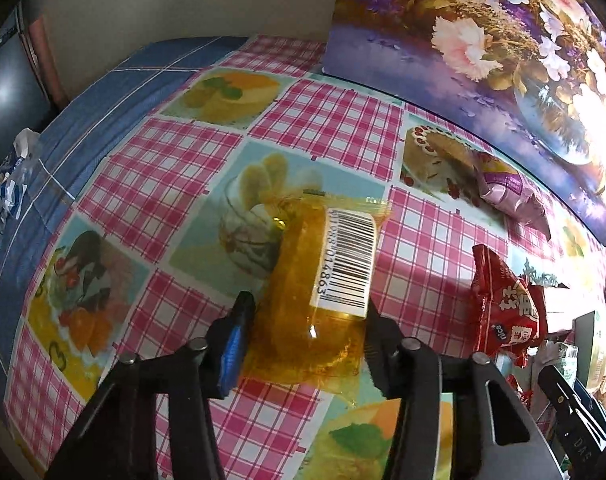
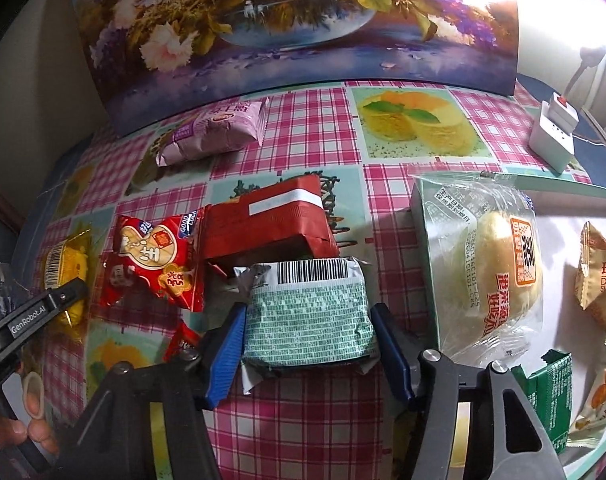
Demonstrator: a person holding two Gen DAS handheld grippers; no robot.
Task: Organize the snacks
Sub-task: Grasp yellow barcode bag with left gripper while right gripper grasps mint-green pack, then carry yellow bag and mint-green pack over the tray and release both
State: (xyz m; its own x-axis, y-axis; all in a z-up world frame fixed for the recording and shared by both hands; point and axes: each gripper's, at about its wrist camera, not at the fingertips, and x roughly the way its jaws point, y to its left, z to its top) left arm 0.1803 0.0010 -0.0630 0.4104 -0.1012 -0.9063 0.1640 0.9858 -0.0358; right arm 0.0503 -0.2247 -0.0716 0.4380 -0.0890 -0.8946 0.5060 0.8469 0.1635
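The left claw [image 1: 307, 312] holds a yellow transparent snack pack [image 1: 323, 292] between its fingers; the barcode label faces up and the pack lies on the surface [image 1: 175, 160], which carries a pink checked cloth with dessert pictures. In the right wrist view the same left claw [image 2: 69, 292] appears at the left edge, closed around that yellow pack [image 2: 65, 266].

The right claw [image 2: 307, 320] grips a green-and-white printed snack packet [image 2: 309, 312], barcode up, with one blue-padded finger against each side. Just behind this packet lies a dark red wrapped bar [image 2: 271, 220], and to its left a red peanut snack bag [image 2: 159, 260], which touches the red bar. A pink-purple snack packet [image 2: 215, 132] rests farther back, near the foot of a flower painting [image 2: 295, 20] that stands at the rear of the surface.

To the right stands a pale green tray [image 2: 423, 216]. A clear-wrapped bun [image 2: 499, 268] lies across its left rim. Inside the tray are an orange triangular packet [image 2: 599, 272] and a dark green packet [image 2: 551, 396]. A white power adapter [image 2: 553, 132] sits behind the tray
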